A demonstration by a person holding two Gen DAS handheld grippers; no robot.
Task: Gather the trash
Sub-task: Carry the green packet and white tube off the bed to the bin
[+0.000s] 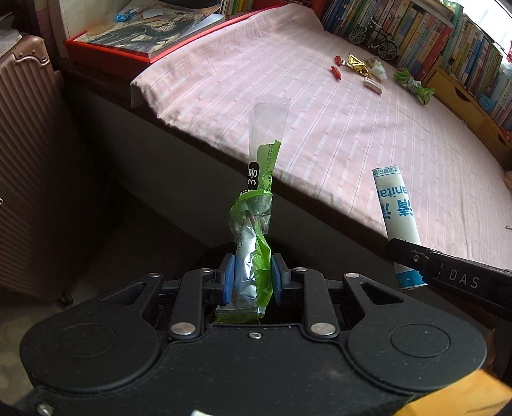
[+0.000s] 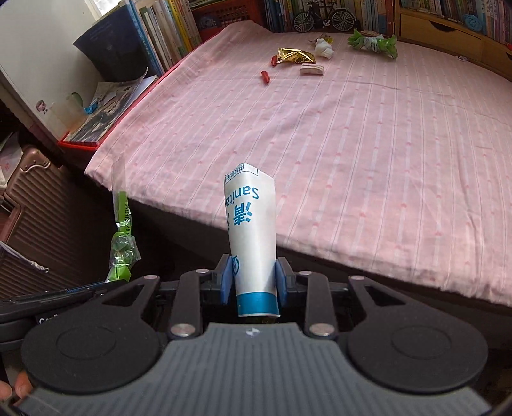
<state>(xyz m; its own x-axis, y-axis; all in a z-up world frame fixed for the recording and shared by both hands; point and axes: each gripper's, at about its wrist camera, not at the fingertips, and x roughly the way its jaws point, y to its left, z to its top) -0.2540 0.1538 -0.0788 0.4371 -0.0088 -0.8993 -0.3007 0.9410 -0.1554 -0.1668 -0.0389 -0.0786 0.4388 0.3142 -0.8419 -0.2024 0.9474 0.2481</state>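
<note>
Left wrist view: left gripper, jaws narrowed, clamped on crumpled green wrapper beyond the bed edge. Right wrist view: right gripper, jaws pinched on white-and-blue packet, before the bed.

bed: ahead of both grippers
wrappers: on bed, far end
bookshelf: behind bed
suitcase: left of bed

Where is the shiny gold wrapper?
The gold wrapper lies far back on the pink bed, between a red piece and a white crumpled wad, near the bookshelf.
</note>
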